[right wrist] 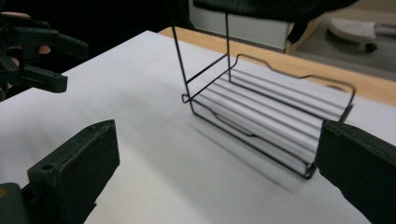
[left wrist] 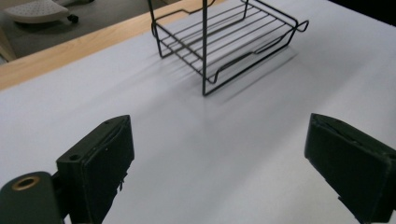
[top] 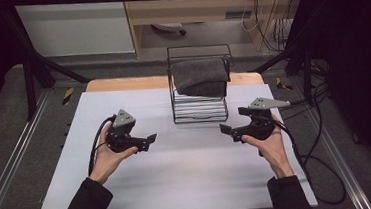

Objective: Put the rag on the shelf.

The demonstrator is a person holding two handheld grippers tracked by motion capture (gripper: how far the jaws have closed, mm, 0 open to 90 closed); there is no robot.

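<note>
Hovering with both claws, left claw [top: 151,137] and right claw [top: 224,128], gaping wide and empty; approaching the towel [top: 200,76] on the rack [top: 200,112] ahead evenly is looking best.

Thin black metal-wire two-tier rack [top: 200,108], folded dark grey soft cloth towel [top: 200,76], matt white smooth tabletop sheet [top: 179,175], pale wooden table edge [top: 121,84], matt black plastic grippers [top: 151,138]

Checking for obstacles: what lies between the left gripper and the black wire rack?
Nothing: bare white table runs from the open left gripper to the black wire rack, as the left gripper view shows.
</note>
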